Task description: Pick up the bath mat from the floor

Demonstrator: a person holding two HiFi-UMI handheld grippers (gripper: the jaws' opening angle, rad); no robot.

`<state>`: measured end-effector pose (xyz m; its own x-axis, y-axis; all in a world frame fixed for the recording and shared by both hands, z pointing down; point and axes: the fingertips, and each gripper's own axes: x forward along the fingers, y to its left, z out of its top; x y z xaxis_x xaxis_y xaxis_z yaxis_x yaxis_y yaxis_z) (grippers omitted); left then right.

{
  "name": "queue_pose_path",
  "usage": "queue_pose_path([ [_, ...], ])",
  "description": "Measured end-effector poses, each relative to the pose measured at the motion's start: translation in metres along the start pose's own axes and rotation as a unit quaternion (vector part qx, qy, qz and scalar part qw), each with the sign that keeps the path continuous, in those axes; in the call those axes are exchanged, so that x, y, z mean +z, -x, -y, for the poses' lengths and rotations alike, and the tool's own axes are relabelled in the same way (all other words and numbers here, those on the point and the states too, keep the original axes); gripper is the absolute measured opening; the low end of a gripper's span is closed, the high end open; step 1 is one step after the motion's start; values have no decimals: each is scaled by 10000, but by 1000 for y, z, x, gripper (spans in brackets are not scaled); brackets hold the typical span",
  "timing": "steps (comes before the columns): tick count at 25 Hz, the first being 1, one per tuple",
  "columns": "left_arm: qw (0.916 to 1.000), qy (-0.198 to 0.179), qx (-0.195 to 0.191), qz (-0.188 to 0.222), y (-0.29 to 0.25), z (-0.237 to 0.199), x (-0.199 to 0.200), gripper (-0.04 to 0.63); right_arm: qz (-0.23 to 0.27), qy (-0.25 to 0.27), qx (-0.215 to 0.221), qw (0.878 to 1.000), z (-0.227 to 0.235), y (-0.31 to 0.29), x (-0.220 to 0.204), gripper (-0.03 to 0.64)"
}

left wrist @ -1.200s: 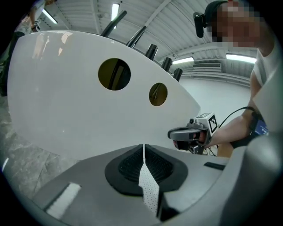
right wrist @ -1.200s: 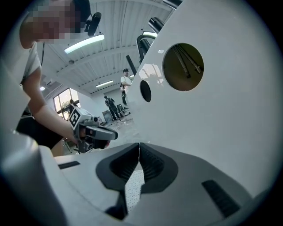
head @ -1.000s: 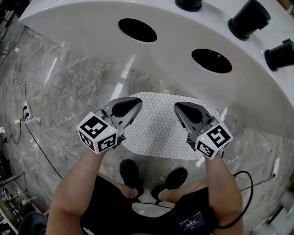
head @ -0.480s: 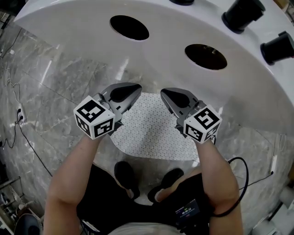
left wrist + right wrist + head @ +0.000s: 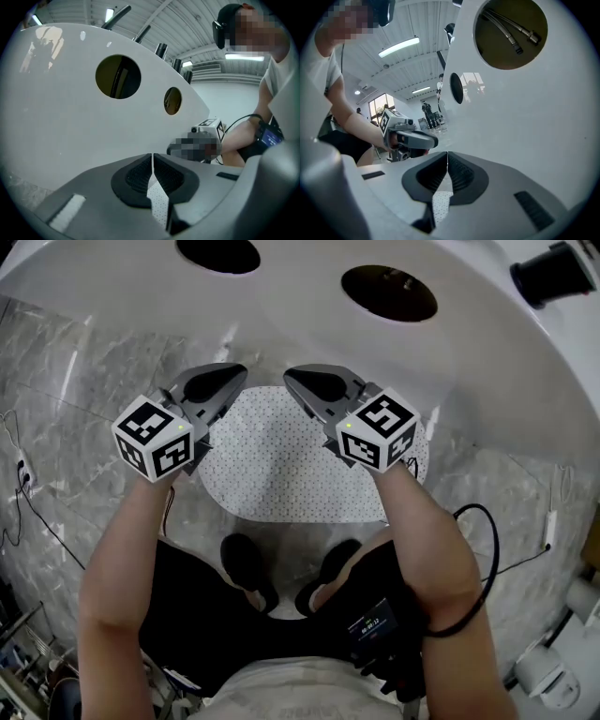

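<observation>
The bath mat (image 5: 300,474), white with fine dark dots and rounded corners, lies flat on the grey marble floor at the foot of a white tub. My left gripper (image 5: 225,381) hovers over the mat's far left corner and is shut with nothing held. My right gripper (image 5: 305,381) hangs beside it over the mat's far edge, also shut and empty. In the left gripper view the pads (image 5: 140,176) meet, and a strip of the mat (image 5: 159,206) shows below them. The right gripper view shows the same: pads (image 5: 459,173) together, mat (image 5: 440,206) beneath.
The white tub wall (image 5: 375,362) with two round holes (image 5: 389,292) rises just past the mat. The person's dark shoes (image 5: 246,568) stand at the mat's near edge. A black cable (image 5: 28,512) runs over the floor at left, another (image 5: 487,549) at right.
Both grippers have moved forward over the mat toward the tub and sunk a little, drawing closer together. Their jaws stayed shut. The mat has not moved.
</observation>
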<state>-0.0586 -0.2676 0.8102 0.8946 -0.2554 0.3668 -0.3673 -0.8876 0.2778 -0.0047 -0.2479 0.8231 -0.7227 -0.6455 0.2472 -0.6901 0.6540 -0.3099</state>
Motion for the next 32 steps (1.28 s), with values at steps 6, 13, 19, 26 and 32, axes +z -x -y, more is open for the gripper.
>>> queue_pose_path([
  [6,9979,-167,-103,-610,3,-6,-39,14,5,-160,48,9999,0,7,-3,6],
  [13,9961,-8,-82,-874,23,-29,-59,14,31,-257,185,9995,-4,1,-4,6],
  [19,9925,386,-368,-1096,43,-34,-90,20,64,-269,203,9994,-6,9,0,6],
  [26,9809,488,238,-1870,87,-60,-153,83,75,-168,303,9994,-17,10,4,6],
  [32,9626,981,928,-2348,125,-60,-225,121,-22,-61,397,9992,-25,28,7,6],
])
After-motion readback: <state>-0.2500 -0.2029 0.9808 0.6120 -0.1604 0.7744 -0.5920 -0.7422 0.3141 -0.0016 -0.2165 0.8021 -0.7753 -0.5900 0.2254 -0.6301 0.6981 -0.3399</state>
